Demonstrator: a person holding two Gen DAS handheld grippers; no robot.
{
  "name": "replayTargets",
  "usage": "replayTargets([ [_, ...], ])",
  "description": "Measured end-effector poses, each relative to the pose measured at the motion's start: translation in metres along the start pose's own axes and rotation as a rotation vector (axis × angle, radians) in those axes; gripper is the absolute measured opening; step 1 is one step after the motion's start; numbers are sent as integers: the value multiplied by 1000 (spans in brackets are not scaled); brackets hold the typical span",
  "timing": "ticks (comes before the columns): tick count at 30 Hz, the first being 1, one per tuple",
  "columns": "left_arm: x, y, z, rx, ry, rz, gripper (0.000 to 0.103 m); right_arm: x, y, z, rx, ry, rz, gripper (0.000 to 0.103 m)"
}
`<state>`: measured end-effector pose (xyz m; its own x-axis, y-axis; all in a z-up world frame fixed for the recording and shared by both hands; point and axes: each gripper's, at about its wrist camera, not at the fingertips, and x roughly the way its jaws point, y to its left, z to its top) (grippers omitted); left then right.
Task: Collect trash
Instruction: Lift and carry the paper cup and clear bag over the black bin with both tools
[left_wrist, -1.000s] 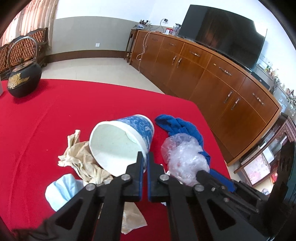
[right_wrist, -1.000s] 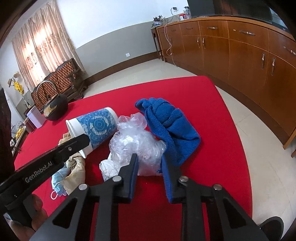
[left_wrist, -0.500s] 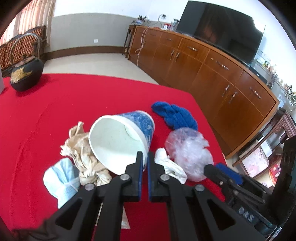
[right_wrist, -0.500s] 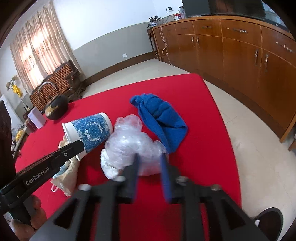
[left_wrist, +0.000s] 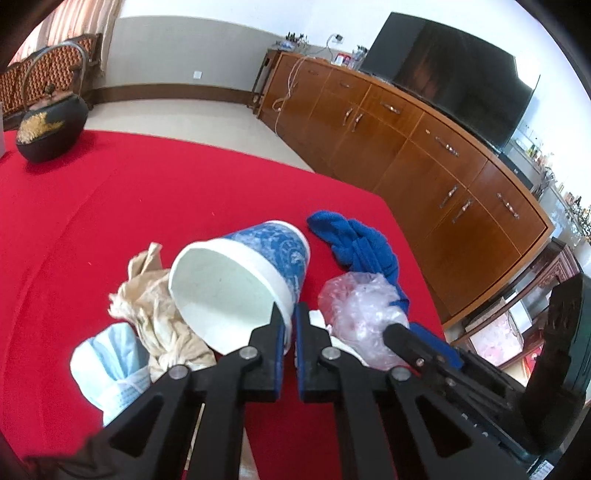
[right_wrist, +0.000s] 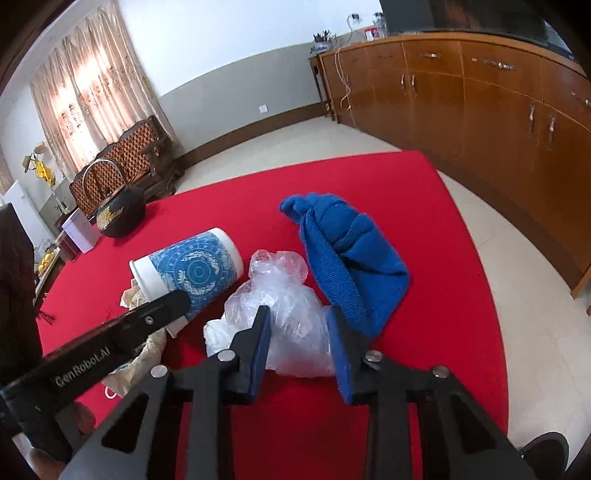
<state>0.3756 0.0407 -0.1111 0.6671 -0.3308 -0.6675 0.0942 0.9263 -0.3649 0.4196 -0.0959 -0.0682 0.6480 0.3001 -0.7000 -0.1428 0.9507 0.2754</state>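
A blue-patterned white paper cup (left_wrist: 240, 284) lies tipped on the red tablecloth (left_wrist: 147, 192); it also shows in the right wrist view (right_wrist: 192, 273). My left gripper (left_wrist: 289, 314) is shut on the cup's rim. A crumpled clear plastic bag (right_wrist: 291, 314) lies beside the cup, also in the left wrist view (left_wrist: 362, 314). My right gripper (right_wrist: 297, 321) is open, its fingers on either side of the bag. Crumpled beige paper (left_wrist: 155, 306) and a light blue face mask (left_wrist: 110, 365) lie left of the cup.
A blue towel (right_wrist: 351, 254) lies right of the bag. A black iron kettle (left_wrist: 48, 129) stands at the far left of the table. A wooden sideboard (left_wrist: 424, 158) with a TV runs along the right. The table edge drops to tiled floor at right.
My right gripper has opened wider and moved in around the plastic bag. My left gripper has stayed shut on the cup rim, with the view shifting slightly.
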Motion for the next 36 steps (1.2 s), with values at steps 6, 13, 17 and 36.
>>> replayTargets([
  [6, -12, -6, -1, 21, -28, -4, 3, -14, 0, 0, 17, -38, 15, 17],
  [13, -32, -15, 2, 44, -64, -11, 3, -44, -4, -1, 39, -76, 14, 15],
  [17, -44, -22, 2, 55, -75, -21, 3, -62, -8, -4, 55, -90, 8, 15],
  [36, -68, -35, -28, 67, -48, -53, 3, -113, -33, -42, 118, -90, -40, 12],
])
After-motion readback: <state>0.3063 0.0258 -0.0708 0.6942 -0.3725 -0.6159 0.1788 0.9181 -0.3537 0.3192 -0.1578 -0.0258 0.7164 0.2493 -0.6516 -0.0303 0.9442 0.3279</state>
